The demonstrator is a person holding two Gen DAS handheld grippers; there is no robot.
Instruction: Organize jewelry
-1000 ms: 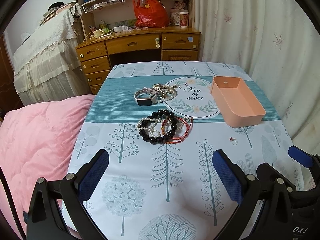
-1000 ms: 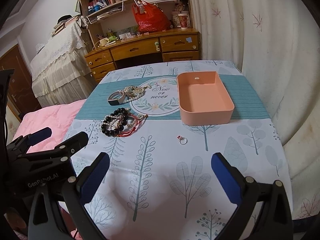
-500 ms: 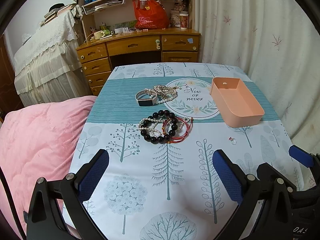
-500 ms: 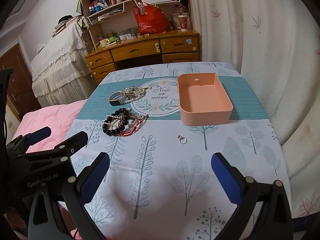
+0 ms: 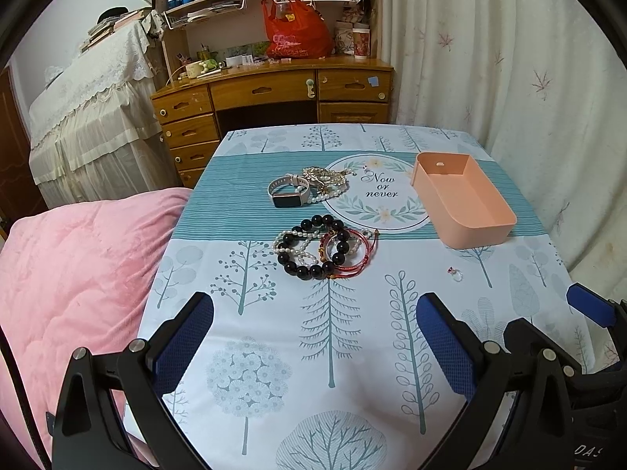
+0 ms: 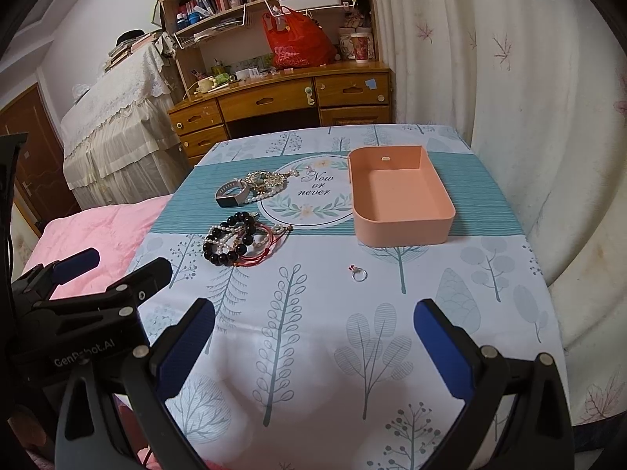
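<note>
Nothing is being held yet: the left gripper (image 5: pixel 313 337) is spread wide with nothing between its blue pads, and the right gripper (image 6: pixel 313 337) is spread just as wide and just as bare. Both are hovering over the near end of the table (image 5: pixel 274 391), well short of any jewelry.

The jewelry is laid out in three spots. A tangle of black bead bracelet (image 5: pixel 313 246), pearl strand (image 5: pixel 292 241) and red cord bracelets (image 5: pixel 354 252) is piled mid-table. Further back, a watch (image 5: pixel 285 192) is touching a heap of pearl and gold chains (image 5: pixel 327 182). A tiny ring (image 6: pixel 359 273) is lying alone, nearer the right gripper, just in front of the peach tray (image 6: pixel 403 231), which has nothing in it.

What could go wrong, as a guess:

- The ring is probably the worst one. It's small and flat on a soft tablecloth, so cloth could easily be pinched along with it, or the ring could be flicked off the edge by a pad.
- The mid-table pile looks interlaced, so if one bracelet is lifted, the others are likely dragged along and dropped halfway to the tray.
- Round beads can be squeezed out of flat pads if the grip is off-centre.
- The tray looks light and could be shoved along the cloth if its wall is bumped.
- The two grippers are close side by side, so a collision is possible if both are sent toward the middle.
</note>
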